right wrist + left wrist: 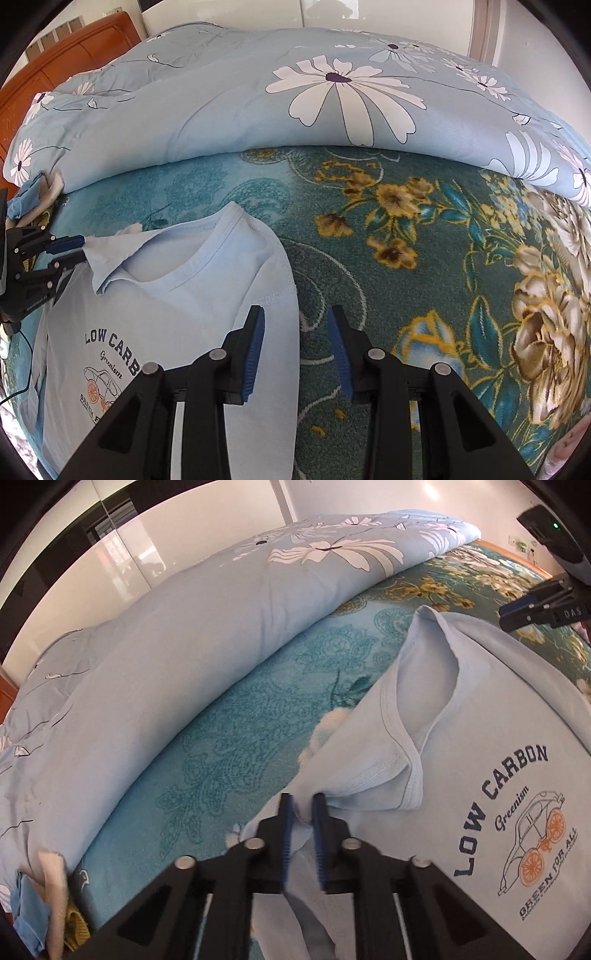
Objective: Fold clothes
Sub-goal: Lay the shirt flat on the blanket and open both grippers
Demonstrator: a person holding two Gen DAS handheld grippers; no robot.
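A light blue T-shirt [491,709] printed "LOW CARBON" lies flat on the teal floral blanket [236,738]. It also shows in the right wrist view [177,295]. My left gripper [303,805] is shut on the shirt's shoulder edge beside the collar, and the pinched fabric is folded over toward the chest. The same gripper appears at the left of the right wrist view [79,251], holding that flap. My right gripper [295,317] is open and empty, hovering over the shirt's other shoulder edge. It shows at the far right of the left wrist view [517,613].
A light blue quilt [295,103] with white flowers is bunched along the far side of the bed. An orange wooden headboard [62,55] stands at the back left. A small pile of cloths [40,915] lies by the quilt's end.
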